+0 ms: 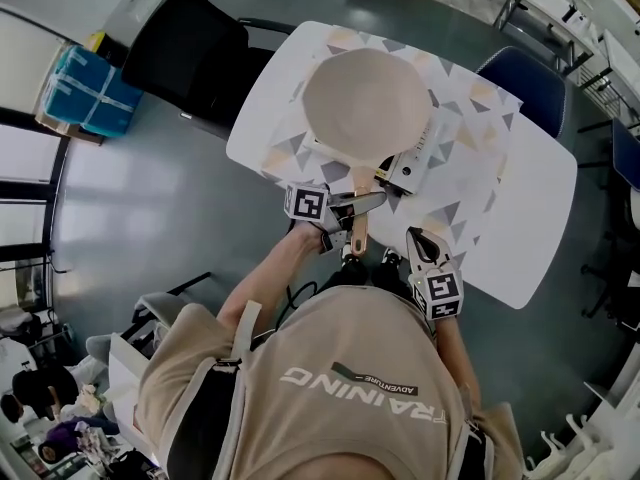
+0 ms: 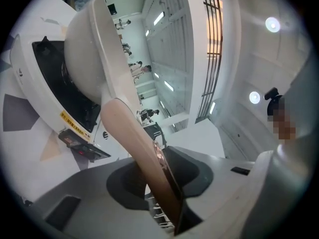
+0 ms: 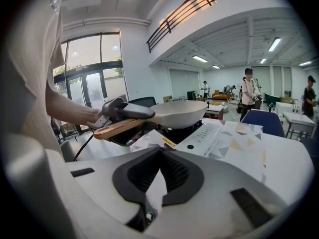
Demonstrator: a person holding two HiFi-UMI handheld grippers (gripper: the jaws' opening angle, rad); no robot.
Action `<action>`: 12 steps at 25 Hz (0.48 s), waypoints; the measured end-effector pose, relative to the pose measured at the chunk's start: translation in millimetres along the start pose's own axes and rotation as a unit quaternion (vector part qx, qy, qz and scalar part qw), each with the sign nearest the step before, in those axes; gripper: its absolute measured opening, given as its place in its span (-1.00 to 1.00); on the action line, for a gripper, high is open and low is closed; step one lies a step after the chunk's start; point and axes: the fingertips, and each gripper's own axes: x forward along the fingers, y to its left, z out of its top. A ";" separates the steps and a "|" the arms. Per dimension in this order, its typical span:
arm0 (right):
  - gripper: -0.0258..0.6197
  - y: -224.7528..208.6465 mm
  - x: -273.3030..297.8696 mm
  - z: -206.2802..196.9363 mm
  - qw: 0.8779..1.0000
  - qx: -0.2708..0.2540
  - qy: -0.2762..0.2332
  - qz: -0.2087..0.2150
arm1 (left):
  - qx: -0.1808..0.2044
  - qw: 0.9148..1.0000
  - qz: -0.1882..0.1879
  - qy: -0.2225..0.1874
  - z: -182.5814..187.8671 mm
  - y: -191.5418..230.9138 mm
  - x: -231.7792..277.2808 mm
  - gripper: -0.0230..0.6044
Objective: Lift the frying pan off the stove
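Gripping smooth wood handle (image 2: 133, 136) w/ L tool (image 2: 160, 178) | round cream frying pan (image 1: 367, 103) over stove (image 1: 416, 158) | R tool (image 3: 160, 171) closed, empty

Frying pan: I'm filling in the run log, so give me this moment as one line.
left gripper: shut on frying pan handle | right gripper: shut, empty | frying pan: over stove

The head camera looks steeply down over the person's shoulders onto the bench (image 1: 540, 198). The left claw (image 2: 164, 183) camera hugs the frying pan (image 2: 84, 59) handle. The right claw (image 3: 160, 156) camera looks level across the bench, sharing frying pan and stove (image 3: 199, 136).
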 end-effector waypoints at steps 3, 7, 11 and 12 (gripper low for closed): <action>-0.91 3.0 -0.1 0.3 1.000 -0.003 0.002 0.003 | 0.000 1.000 -0.006 -0.004 3.5 -4.9 -3.8 -0.56; -0.91 3.8 -0.8 0.0 1.000 -0.001 0.001 0.003 | 0.011 1.000 -0.013 -0.002 7.4 -12.8 -7.4 -0.55; -0.91 3.4 -2.1 -2.4 1.000 -0.001 0.002 0.002 | 0.015 0.999 -0.032 -0.018 7.7 -18.5 -10.9 -0.55; -0.91 2.7 -2.5 -3.3 1.000 -0.001 0.003 0.002 | 0.023 0.999 -0.029 -0.018 8.4 -18.9 -12.0 -0.54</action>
